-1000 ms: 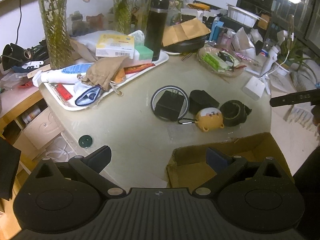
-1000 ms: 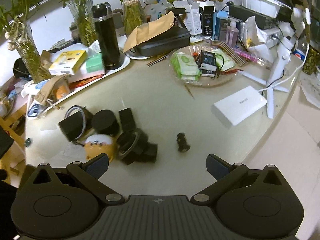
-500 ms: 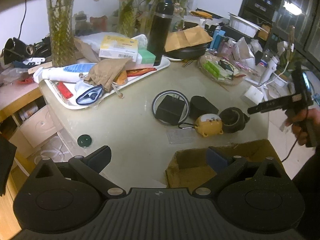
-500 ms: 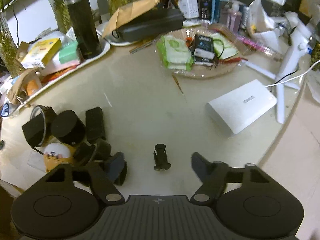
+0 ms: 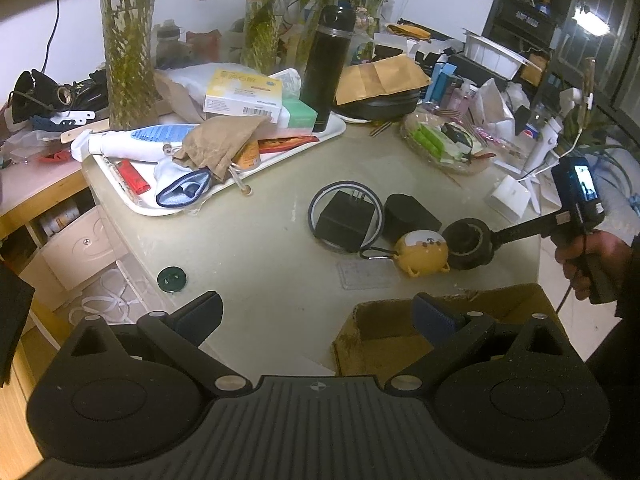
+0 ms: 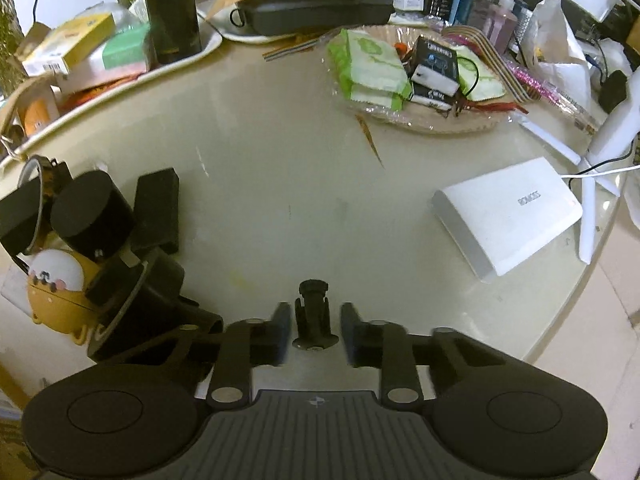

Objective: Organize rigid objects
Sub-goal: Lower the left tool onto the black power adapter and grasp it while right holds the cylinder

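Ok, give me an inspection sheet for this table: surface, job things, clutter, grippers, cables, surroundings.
Surface: pale round table, bare in the middle.
Job's things: small black mount lying alone; black parts and a yellow toy clustered together; open cardboard box at the near edge.
Clutter: loaded tray, flask, vases, snack basket, white box.
Grippers: left gripper open, holding nothing; right gripper fingers have just been closing, with the mount between them.
Cables: white cable at the table's far right.
Surroundings: drawers, dark shelving.
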`<state>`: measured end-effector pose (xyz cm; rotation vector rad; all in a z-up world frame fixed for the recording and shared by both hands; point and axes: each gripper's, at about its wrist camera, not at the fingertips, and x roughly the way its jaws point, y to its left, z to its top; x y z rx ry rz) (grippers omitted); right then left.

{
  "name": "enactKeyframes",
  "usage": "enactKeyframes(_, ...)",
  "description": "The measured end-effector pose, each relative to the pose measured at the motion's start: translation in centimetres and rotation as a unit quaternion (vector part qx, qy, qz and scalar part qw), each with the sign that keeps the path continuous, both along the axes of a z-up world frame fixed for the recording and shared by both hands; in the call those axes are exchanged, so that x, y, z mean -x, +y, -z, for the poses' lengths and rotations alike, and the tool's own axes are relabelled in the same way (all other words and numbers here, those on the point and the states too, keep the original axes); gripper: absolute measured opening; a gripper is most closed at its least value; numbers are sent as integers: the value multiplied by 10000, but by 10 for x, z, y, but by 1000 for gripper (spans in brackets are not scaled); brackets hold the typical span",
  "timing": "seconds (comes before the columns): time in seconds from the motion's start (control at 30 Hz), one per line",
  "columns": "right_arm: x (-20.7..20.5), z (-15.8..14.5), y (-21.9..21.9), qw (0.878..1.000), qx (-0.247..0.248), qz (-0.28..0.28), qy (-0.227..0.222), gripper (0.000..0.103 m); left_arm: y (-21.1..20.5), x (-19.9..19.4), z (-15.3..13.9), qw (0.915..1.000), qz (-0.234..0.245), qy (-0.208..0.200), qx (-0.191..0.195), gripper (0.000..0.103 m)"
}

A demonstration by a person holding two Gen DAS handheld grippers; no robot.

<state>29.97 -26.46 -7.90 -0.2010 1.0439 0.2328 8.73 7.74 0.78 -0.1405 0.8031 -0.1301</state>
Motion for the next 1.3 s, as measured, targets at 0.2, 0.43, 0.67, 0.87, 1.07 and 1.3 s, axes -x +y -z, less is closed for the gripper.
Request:
enactKeyframes(0.2, 8, -6, -3, 9998, 58, 120, -175, 25, -1, -1, 0, 10000, 45, 21, -45, 103)
enactKeyframes(0.43, 24, -32, -14, 9983, -371, 374, -266, 25, -8, -6, -3, 9998, 178, -4, -78, 103)
enactKeyframes(0.67, 50, -70, -18, 9954, -767, 422, -402, 24, -24, -25, -11, 9982, 438, -226, -337, 89)
enactKeyframes(0.87, 74, -97, -18, 9944, -834, 311, -568, 24, -33, -47, -20, 9970, 547, -396, -373, 89)
enactKeyframes(1.07, 98, -101, -15, 9934, -951, 245, -587, 24, -34, -65, -21, 9975, 459, -446, -295, 89)
enactKeyframes(1.3, 119, -111, -14, 9907, -1067, 305, -783, 24, -34, -78, -11, 9970, 544, -408, -360, 89)
